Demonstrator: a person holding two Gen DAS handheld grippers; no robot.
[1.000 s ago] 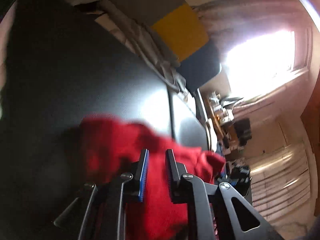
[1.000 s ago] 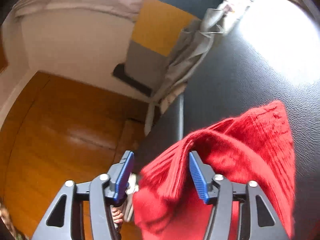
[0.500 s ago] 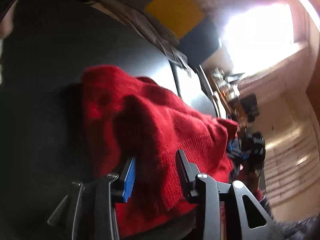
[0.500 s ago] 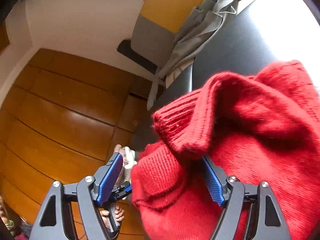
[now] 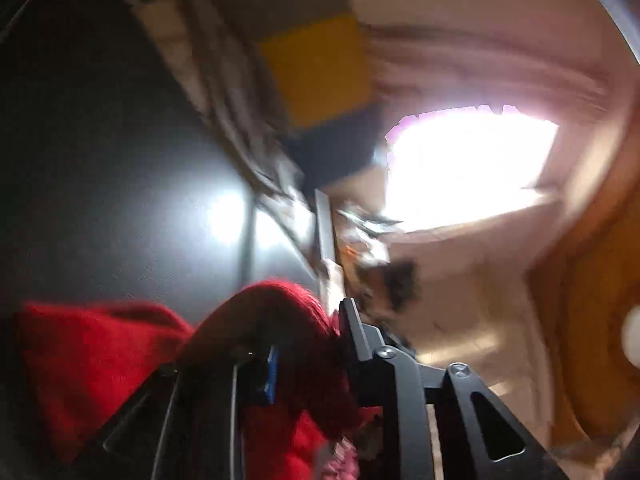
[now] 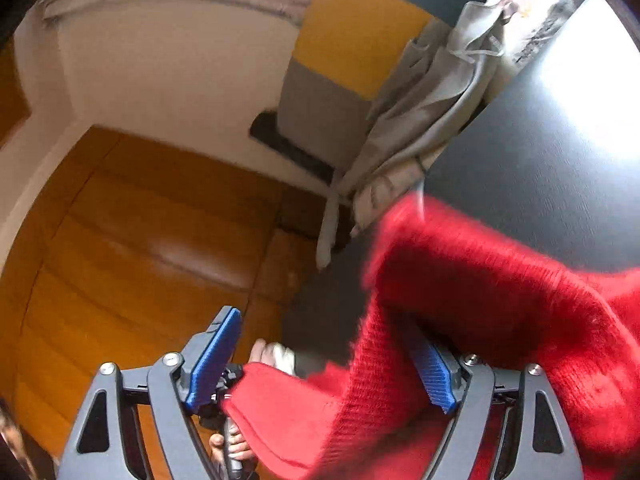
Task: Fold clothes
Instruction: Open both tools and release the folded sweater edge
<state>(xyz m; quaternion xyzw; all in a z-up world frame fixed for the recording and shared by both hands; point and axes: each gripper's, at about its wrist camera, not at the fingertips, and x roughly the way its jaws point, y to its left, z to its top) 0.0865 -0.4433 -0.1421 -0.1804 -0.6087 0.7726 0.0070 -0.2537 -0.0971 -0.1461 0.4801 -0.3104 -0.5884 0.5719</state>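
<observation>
The red knit sweater (image 6: 500, 300) lies bunched on the black table (image 6: 540, 168). It drapes over the right finger of my right gripper (image 6: 324, 332), and its ribbed hem hangs into the gap. Those jaws are opening wide, and the left blue pad (image 6: 212, 356) is bare and clear of the cloth. In the blurred left wrist view a thick fold of the sweater (image 5: 280, 304) fills the gap of my left gripper (image 5: 308, 328). Its jaws are closing, and the fold touches both fingers and spills over the left one.
A grey garment (image 6: 432, 112) hangs over the table's far edge beside a yellow and grey panel (image 6: 352, 32). Wooden floor (image 6: 120, 260) lies below the table edge, where a hand (image 6: 272, 354) shows. A bright window (image 5: 468, 168) glares over clutter.
The left view has swung and rolled, and the sweater that spread ahead is now bunched in narrower jaws. The right jaws have widened, and the sweater has slid off to the right finger.
</observation>
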